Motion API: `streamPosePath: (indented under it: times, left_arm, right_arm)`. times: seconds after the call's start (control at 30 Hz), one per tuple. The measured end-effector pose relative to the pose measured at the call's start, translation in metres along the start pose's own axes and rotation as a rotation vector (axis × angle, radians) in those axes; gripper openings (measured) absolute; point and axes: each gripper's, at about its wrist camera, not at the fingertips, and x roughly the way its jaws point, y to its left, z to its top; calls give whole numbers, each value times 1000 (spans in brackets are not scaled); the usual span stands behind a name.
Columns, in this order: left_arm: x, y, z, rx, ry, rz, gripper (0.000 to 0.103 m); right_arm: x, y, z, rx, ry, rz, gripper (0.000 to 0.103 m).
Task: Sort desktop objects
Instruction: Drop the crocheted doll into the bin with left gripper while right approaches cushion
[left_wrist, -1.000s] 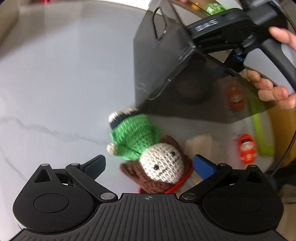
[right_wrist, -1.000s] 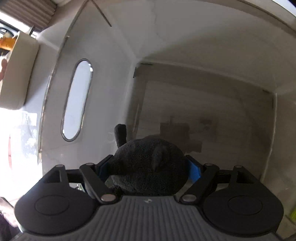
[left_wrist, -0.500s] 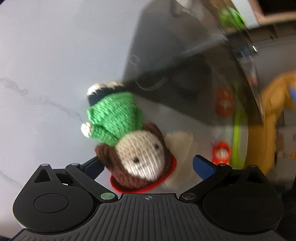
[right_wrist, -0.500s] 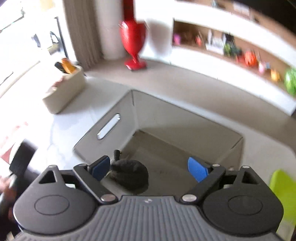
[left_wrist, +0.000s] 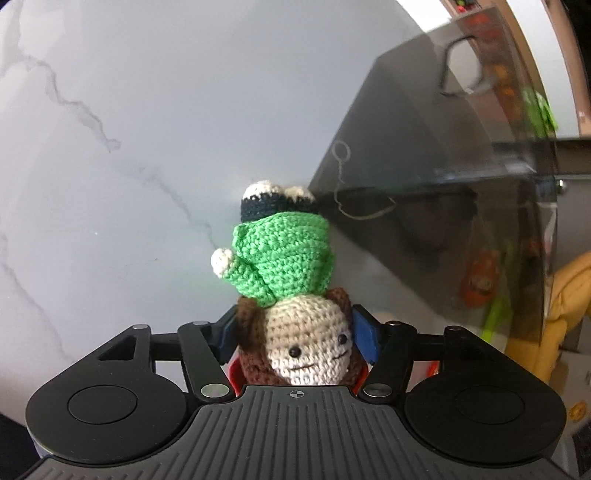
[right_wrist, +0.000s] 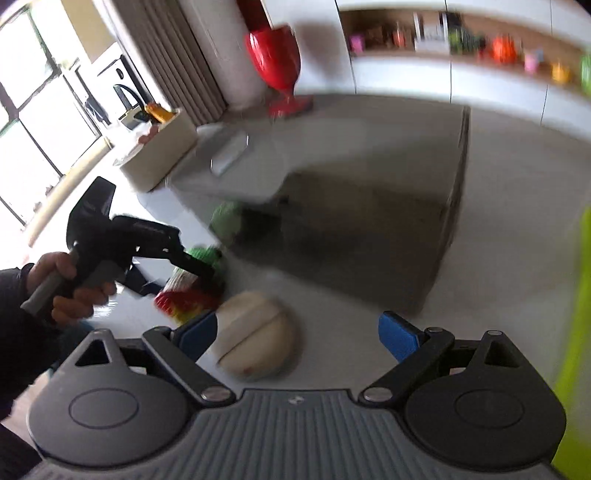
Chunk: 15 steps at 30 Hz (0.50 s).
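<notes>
A crochet doll (left_wrist: 284, 258) with a green top, brown hair and a cream face lies on the white marble table (left_wrist: 129, 166). My left gripper (left_wrist: 295, 332) is closing on it, and both blue pads press the sides of its head. In the right wrist view the same gripper (right_wrist: 192, 266) shows at the left, held by a person's hand (right_wrist: 70, 284), with the doll (right_wrist: 205, 256) a green blur at its tip. My right gripper (right_wrist: 299, 336) hangs open above the table with nothing in its grip. A round beige object (right_wrist: 258, 343) lies on the table below its left finger.
A smoky see-through box (left_wrist: 424, 147) stands right of the doll; it also fills the middle of the right wrist view (right_wrist: 369, 206). A red figurine (left_wrist: 480, 280) shows through its wall. A white bin (right_wrist: 159, 155) sits at the far left, a lime-green thing (right_wrist: 580, 314) at the right edge.
My left gripper rolled and closed its jaws onto the doll's head. My right gripper let go of a black plush inside the box, opened, and drew up and back out of it.
</notes>
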Motion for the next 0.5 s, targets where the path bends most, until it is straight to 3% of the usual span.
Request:
streamPosePath:
  times: [0.17,0.3,0.37,0.5]
  left_arm:
    - [-40,-26,-22,171,-83,108,64]
    - [-105,-73,-45,320,-134,-16,64]
    - [-132,-110,-47,398,-182,-43,65]
    - [-134,-195,-21,545,-256,29,65]
  right_arm:
    - [30,-4,-14,45,31,54,95]
    - [49,-7,-18,67,36,53,95]
    - [55,-7,-20,64,31,50,95]
    - [67,-8,-21,105,21,79,95]
